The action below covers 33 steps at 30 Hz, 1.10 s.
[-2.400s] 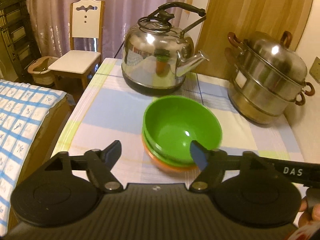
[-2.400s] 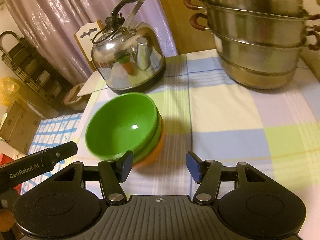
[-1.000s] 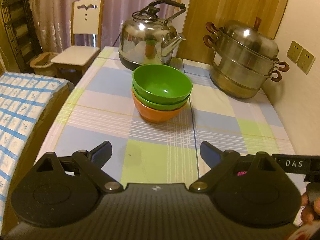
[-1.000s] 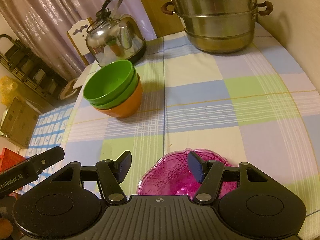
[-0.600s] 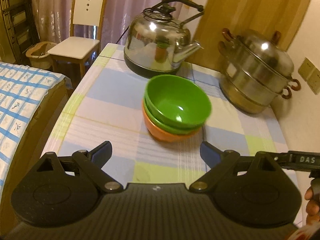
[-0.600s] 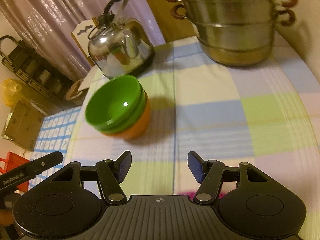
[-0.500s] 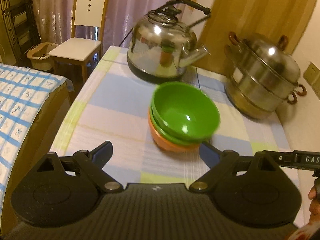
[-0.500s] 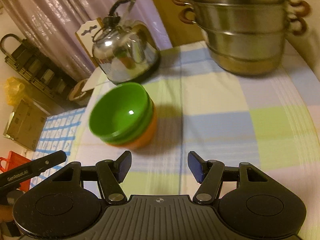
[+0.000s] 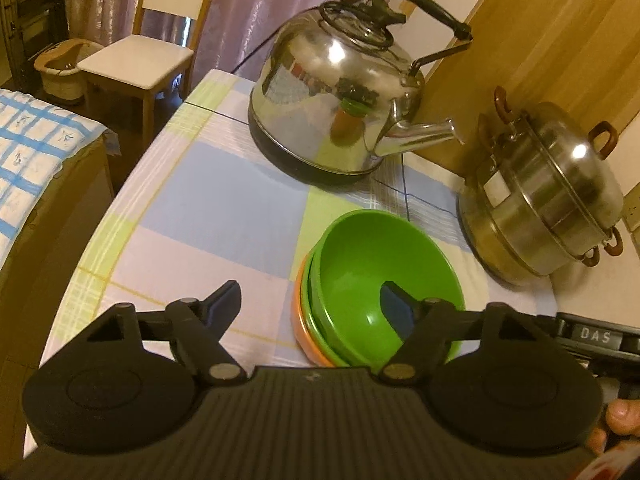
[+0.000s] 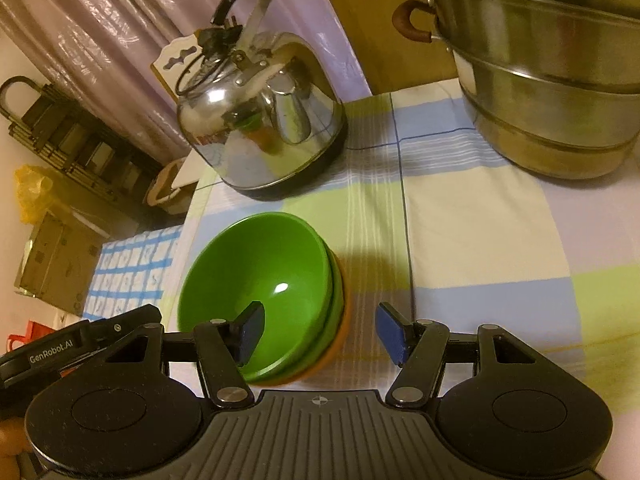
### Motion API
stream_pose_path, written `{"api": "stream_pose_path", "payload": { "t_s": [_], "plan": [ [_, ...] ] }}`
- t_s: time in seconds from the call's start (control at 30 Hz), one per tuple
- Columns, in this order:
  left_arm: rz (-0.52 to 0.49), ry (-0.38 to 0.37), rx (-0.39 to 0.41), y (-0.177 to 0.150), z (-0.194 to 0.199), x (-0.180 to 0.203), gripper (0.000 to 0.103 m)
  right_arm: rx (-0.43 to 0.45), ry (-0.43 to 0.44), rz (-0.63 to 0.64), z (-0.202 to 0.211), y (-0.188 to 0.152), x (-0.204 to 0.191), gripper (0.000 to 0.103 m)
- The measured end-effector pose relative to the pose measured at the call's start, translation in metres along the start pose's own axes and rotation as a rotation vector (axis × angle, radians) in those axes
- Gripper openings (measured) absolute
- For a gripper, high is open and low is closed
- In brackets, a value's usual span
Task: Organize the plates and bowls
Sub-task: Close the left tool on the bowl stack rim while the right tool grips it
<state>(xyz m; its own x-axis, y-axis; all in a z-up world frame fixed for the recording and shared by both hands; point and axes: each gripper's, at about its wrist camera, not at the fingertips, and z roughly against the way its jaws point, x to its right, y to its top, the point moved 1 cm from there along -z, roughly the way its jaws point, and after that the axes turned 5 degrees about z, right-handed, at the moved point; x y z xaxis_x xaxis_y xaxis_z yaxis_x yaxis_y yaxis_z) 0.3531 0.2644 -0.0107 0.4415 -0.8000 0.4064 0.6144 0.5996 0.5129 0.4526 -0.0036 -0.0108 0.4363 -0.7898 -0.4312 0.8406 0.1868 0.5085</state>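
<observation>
Stack of bowls [image 9: 384, 280] sits on the table [image 9: 224, 208], in front of the kettle [image 9: 340, 100] and left of the steamer pot [image 9: 544, 196]. Top two bowls green [image 10: 256, 276], bottom one orange [image 10: 332, 356]; nested closely, rims offset a little. Smooth, glossy, plastic-looking, round with deep curved walls; a bright glint inside the top bowl.

Left tongs [image 9: 312, 304]: jaws closing, not yet pressing. Near left rim of the stack lies between them; right finger over the green interior, left finger outside over the cloth.

Right tongs [image 10: 318, 330]: jaws spread, right rim of the stack between them, left pad inside the top bowl, right pad outside; contact cannot be told. Pads blue, arms black.

Tablecloth is checked in pale blue, green, cream, with thin stripes. Kettle polished steel, domed, black handle, mirror reflections. Steamer pot tiered steel with brown loop handles.

Writing: "DAS" on right tongs' handle in left view; "GenRobot.AI" on left tongs' handle in right view
</observation>
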Motion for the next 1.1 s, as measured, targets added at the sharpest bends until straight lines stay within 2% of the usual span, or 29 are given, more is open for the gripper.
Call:
{"api": "stream_pose_path", "payload": {
  "t_s": [0.23, 0.4, 0.53, 0.77, 1.1],
  "plan": [
    [0.0, -0.013, -0.056, 0.007, -0.032, -0.001, 0.055, -0.029, -0.009, -0.002, -0.028, 0.007, 0.003, 0.062],
    [-0.01, -0.006, -0.107, 0.005, -0.053, -0.003, 0.049, -0.047, -0.011, -0.011, -0.042, 0.007, 0.007, 0.061],
    [-0.001, -0.005, -0.127, 0.005, -0.064, -0.005, 0.046, -0.062, -0.009, -0.01, -0.051, 0.007, 0.008, 0.051],
    [-0.026, 0.021, -0.154, 0.006, -0.074, -0.001, 0.041, -0.09, -0.004, -0.008, -0.066, 0.006, 0.008, 0.041],
    [-0.038, 0.031, -0.18, 0.002, -0.083, 0.004, 0.029, -0.113, -0.023, -0.037, -0.076, 0.004, 0.01, 0.035]
  ]
}}
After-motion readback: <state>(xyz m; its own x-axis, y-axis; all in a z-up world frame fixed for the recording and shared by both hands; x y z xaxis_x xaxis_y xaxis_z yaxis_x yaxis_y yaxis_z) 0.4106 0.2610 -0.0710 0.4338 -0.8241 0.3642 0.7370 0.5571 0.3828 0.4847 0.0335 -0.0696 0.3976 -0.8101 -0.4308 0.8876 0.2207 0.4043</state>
